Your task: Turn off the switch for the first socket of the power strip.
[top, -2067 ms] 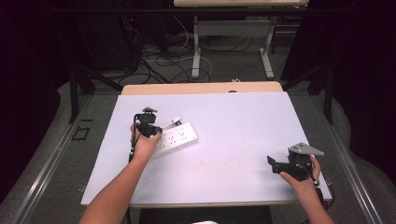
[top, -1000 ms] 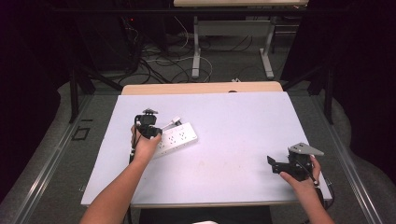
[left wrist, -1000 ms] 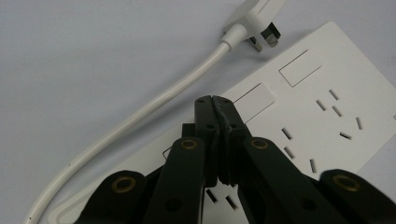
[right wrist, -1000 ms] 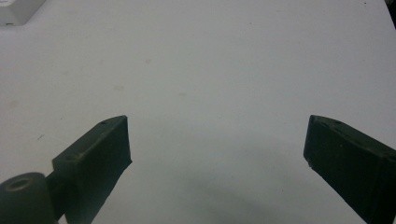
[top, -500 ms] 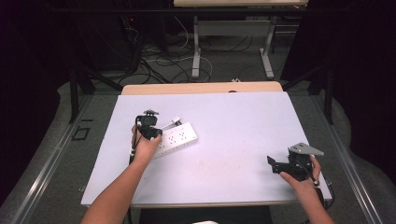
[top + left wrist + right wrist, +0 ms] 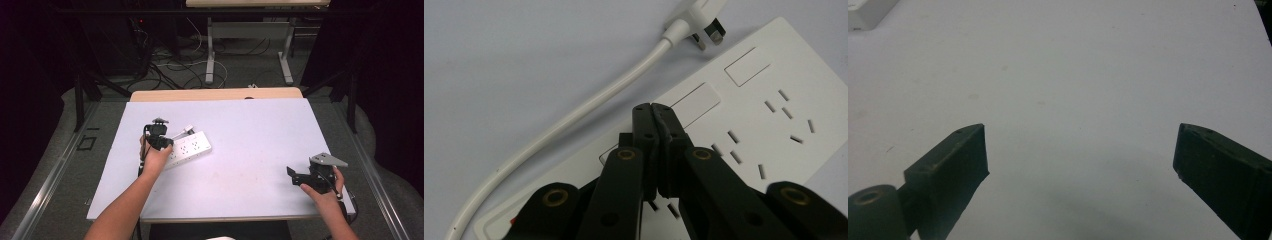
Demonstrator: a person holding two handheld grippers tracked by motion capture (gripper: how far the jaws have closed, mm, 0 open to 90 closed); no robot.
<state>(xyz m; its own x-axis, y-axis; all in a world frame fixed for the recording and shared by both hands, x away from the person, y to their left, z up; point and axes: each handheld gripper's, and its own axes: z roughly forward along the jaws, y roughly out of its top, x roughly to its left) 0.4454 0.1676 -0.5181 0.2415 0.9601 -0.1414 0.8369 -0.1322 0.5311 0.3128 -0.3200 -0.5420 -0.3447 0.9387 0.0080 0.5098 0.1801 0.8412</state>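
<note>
My left gripper (image 6: pixel 652 107) closed empty, tips over, perhaps touching, white power strip (image 6: pixel 744 120), plug (image 6: pixel 696 20) beside it, my right gripper (image 6: pixel 1080 150) jaws wide apart above bare white table (image 6: pixel 1073 65).

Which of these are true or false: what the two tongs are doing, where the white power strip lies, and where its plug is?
1. The left tongs are shut, tips over the power strip. True.
2. The right tongs clamp the plug. False: their jaws stand wide open over bare table, nothing between them.
3. The power strip lies on the left part of the table, by the left hand. True.
4. The plug is pushed into one of the strip's sockets. False: it lies loose on the table beside the strip, at the end of its white cord.
</note>
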